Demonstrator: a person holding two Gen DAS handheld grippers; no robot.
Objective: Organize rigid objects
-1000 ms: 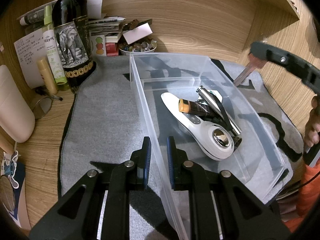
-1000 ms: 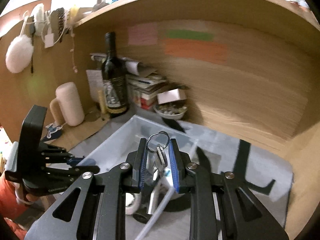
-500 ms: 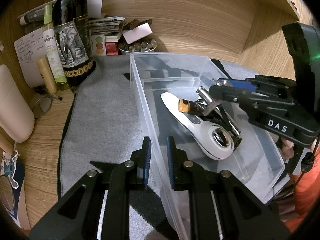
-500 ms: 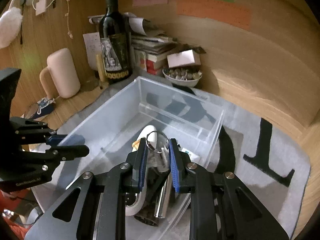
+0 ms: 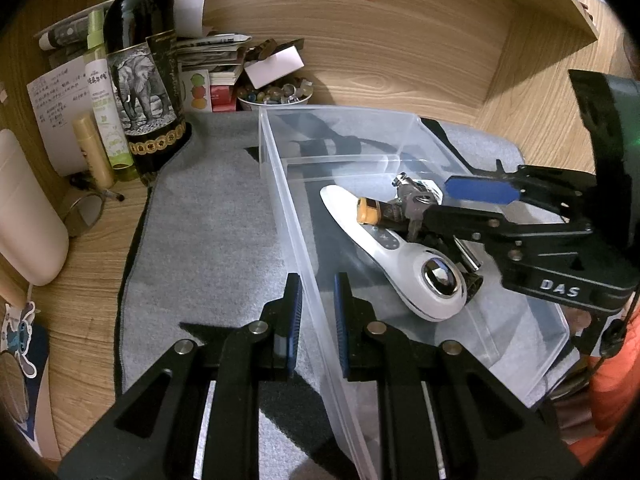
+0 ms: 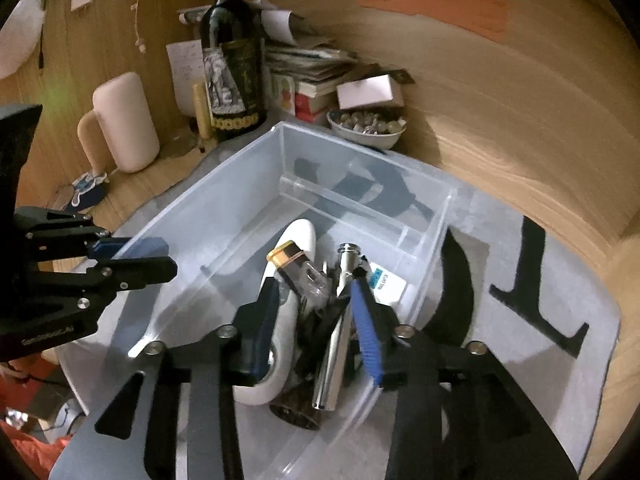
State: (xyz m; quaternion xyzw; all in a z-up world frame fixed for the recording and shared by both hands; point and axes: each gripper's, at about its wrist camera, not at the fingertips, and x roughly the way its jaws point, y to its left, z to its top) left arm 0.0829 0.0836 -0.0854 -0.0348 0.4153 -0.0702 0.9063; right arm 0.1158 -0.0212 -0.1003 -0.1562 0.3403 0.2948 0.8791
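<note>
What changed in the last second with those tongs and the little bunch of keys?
The right tongs carried the keys down into the clear bin and are now opening, letting them drop onto the pile beside the white device. The left tongs stayed clamped on the bin's wall; bottle and clutter unmoved.

White letters "DAS" stand on the black body of the right gripper (image 5: 472, 204). The bottle (image 5: 142, 76) label shows an elephant; its writing is too small to read.
</note>
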